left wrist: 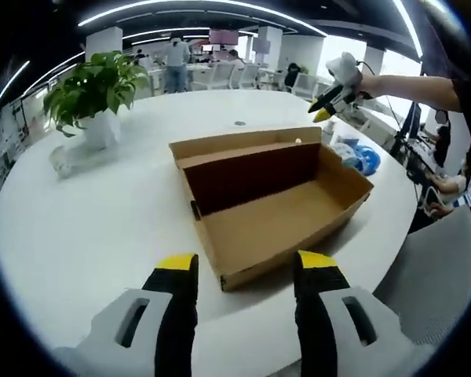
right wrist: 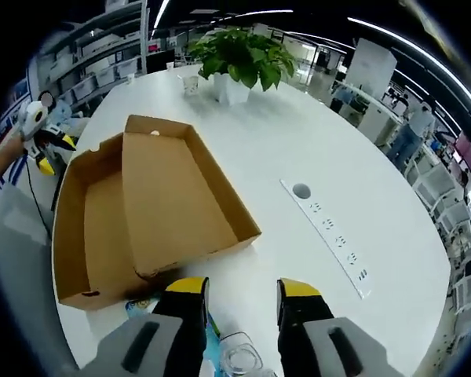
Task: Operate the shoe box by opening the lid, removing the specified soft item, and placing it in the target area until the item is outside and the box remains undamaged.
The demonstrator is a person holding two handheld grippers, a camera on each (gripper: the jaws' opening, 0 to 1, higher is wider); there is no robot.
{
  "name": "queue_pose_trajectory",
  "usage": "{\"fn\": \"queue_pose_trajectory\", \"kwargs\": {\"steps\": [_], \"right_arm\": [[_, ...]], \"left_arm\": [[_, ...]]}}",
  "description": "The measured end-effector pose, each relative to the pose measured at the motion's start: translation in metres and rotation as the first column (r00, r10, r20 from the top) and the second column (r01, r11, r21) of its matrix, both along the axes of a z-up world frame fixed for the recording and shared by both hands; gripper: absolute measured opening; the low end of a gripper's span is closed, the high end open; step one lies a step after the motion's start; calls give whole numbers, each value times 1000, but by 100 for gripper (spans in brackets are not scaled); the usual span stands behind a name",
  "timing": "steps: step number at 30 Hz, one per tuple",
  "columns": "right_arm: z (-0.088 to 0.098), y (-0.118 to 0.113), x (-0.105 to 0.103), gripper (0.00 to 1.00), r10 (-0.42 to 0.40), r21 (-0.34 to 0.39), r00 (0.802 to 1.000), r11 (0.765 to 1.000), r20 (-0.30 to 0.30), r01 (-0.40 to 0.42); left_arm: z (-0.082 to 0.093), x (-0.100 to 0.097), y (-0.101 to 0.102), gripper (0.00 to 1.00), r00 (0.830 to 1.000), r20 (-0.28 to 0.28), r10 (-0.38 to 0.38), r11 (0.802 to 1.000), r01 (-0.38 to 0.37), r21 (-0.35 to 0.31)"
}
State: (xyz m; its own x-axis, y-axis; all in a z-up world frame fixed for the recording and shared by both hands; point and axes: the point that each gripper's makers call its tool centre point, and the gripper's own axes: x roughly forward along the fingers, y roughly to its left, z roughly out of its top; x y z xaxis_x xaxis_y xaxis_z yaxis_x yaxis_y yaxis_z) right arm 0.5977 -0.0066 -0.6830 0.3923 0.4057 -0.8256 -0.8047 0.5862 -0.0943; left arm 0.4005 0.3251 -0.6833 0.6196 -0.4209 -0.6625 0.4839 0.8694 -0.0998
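Open shoe box (left wrist: 271,200) lies beyond left gripper's (left wrist: 246,271) parted jaws

The left grey gripper with yellow-and-black jaw tips (left wrist: 245,271) was held low, its two jaws parted with nothing between them; the right grey gripper with yellow-and-black jaw tips (right wrist: 243,292) also stood with its jaws apart and empty; seen from the left gripper view, a bare forearm (left wrist: 412,88) stretched out, carrying it raised.
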Motion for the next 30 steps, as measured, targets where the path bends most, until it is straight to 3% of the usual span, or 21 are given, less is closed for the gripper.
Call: {"fn": "queue_pose_trajectory", "kwargs": {"steps": [14,21,30], "right_arm": [[-7,14,2,26,-45,36,999,998,-13,46],[-10,20,5,23,-114,80,993,990,-29,116],[-17,28,9,19,-191,137,979,970,-70,199]], "left_arm": [[-13,7,14,28,991,-45,123,992,-125,-27],[-16,12,17,14,982,-56,178,982,-181,-51],[-22,12,19,8,970,-86,226,970,-232,-75]]}}
